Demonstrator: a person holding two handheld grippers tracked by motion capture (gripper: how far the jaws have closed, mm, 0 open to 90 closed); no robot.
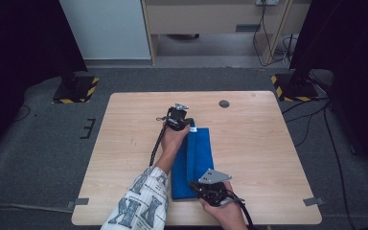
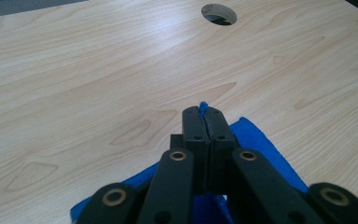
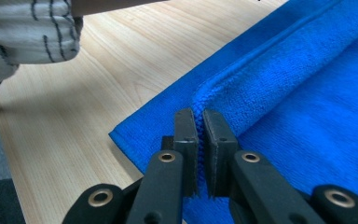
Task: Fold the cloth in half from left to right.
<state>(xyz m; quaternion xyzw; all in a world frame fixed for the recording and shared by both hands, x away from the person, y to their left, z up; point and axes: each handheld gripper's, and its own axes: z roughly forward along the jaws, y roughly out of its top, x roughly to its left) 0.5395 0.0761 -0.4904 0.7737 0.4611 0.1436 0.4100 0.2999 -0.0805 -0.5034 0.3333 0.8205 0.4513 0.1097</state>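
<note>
Two grippers are on one blue towel (image 1: 194, 163), which lies folded into a long strip near the middle of the wooden table (image 1: 124, 143), running from about 12 o'clock down to 6 o'clock toward my edge. My left gripper (image 1: 188, 125) sits at the towel's far end, at 12 o'clock of the strip; in the left gripper view its jaws are pressed together with a thin blue edge (image 2: 203, 108) of the towel pinched between the tips. More of the towel spreads beneath and to either side of those jaws. My right gripper (image 1: 202, 188) is at the near end, at roughly 6 o'clock; in the right gripper view its jaws stand narrow, with a slim gap between them, and a raised fold of the towel (image 3: 307, 93) at their tips. I cannot tell for sure whether they truly grip that fold. A patterned sleeve (image 1: 141, 203) crosses the table at 7 o'clock of the towel. A round hole (image 1: 224, 103) in the tabletop sits at 1 o'clock, well apart.
</note>
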